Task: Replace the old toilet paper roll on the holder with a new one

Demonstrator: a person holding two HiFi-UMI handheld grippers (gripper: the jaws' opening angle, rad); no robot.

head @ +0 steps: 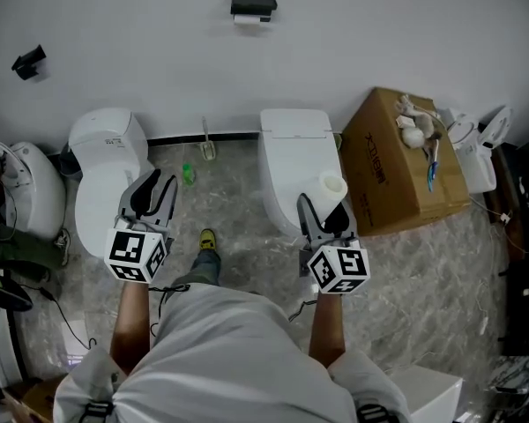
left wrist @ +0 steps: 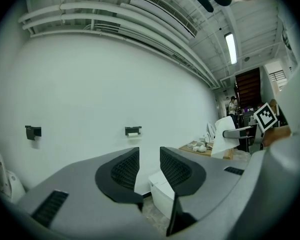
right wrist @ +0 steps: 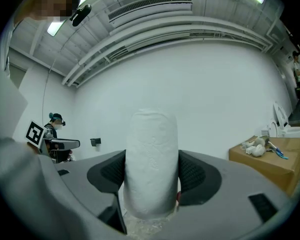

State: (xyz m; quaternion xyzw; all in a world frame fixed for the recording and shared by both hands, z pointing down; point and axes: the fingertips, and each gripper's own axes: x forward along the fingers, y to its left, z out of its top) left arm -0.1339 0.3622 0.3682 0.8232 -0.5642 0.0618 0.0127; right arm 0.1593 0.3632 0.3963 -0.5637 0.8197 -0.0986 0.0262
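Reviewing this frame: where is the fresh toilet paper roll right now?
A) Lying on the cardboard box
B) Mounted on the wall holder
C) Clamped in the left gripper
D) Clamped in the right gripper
D: the right gripper has its pads pressed on the white toilet paper roll, while the left gripper stands open with nothing between its jaws.

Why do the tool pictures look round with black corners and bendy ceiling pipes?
Left gripper view: the wide-angle lens curves the ceiling pipes and darkens the corners. Right gripper view: same bending, and the close toilet paper roll looks huge. Head view: less bent.
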